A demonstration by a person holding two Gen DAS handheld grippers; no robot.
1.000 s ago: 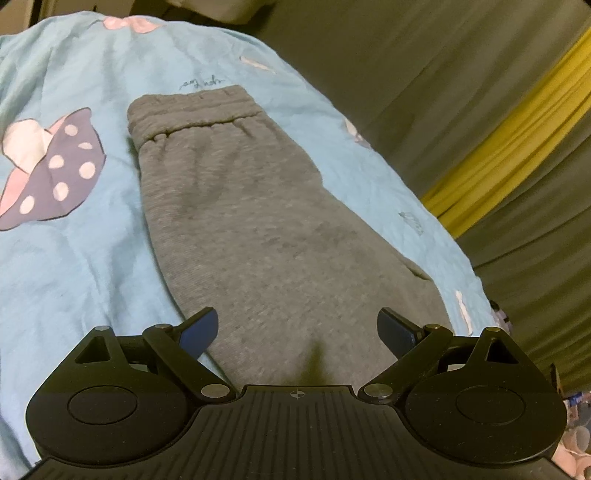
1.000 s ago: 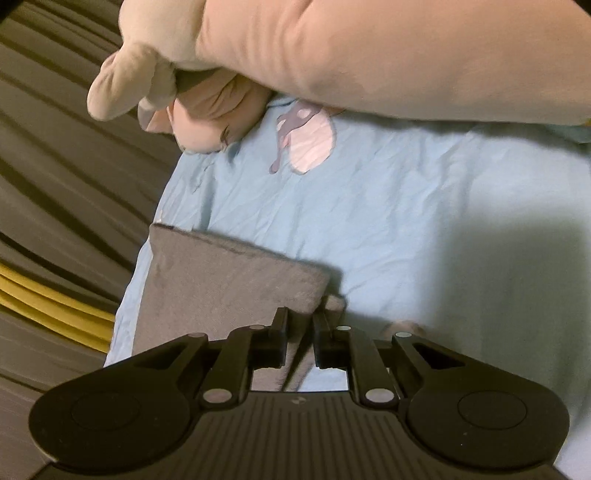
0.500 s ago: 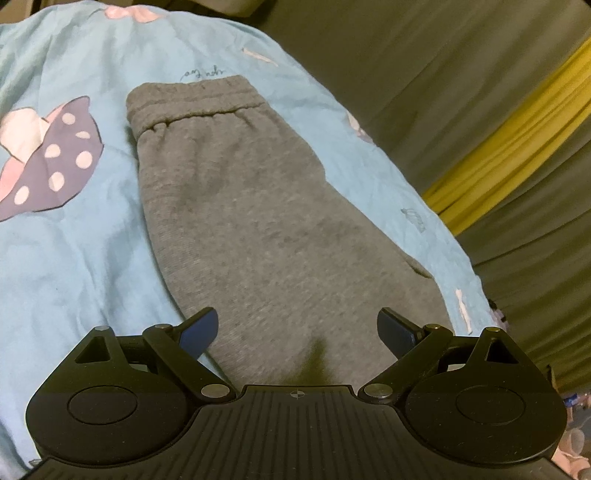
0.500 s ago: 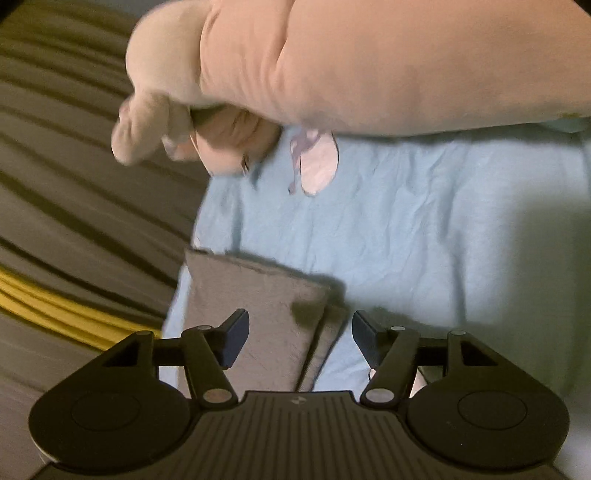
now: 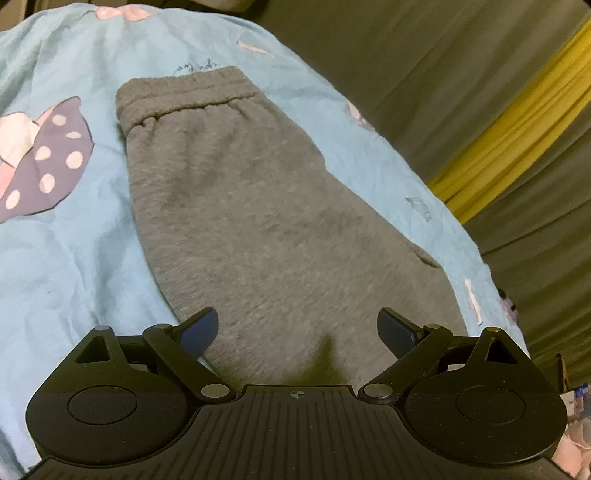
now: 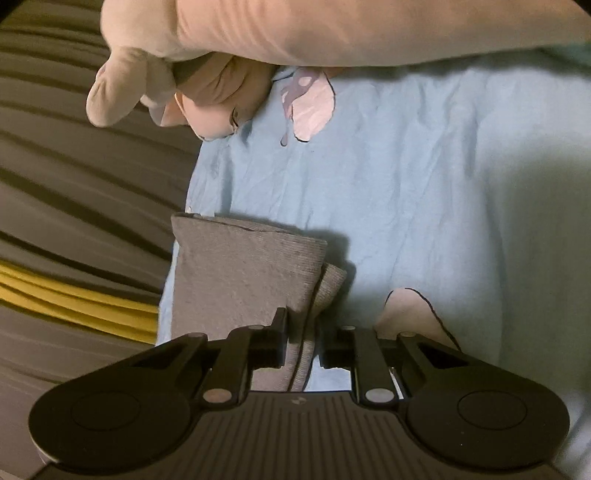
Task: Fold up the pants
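**Right gripper closing on the cuff end; left gripper standing by over the leg**

The right gripper (image 6: 301, 334) has its two black fingers (image 6: 279, 332) drawn close together and its jaws are closing. A fold of grey ribbed knit cuff (image 6: 251, 273) runs up between them; the left-hand pad lies against the fabric, while contact on the other side cannot be confirmed, since a narrow gap shows there. The cuff end lies doubled, one layer stacked on another, at the edge of the light blue printed bedsheet (image 6: 424, 184).

The left gripper (image 5: 297, 326) is spread wide with nothing between its blue-padded fingers (image 5: 199, 326). It hangs over the middle of the grey fleece sweatpants (image 5: 266, 221), which lie flat on the sheet, already folded lengthwise leg on leg. The elastic gathered waistband (image 5: 184, 92) is at the far end from this camera.

A pink plush toy (image 6: 332, 33) lies on the bed beyond the cuff, apart from the pants. Olive and yellow striped bedding (image 5: 498, 122) borders the sheet.

Step in hand, as judged: securing the cuff end for the crosswise fold.

The next move calls for:
- a firm pinch through both cuff layers before lifting;
- carrying the cuff end toward the waistband, edges kept aligned;
- the left gripper either taking the other cuff corner or steadying the leg at the fold line.
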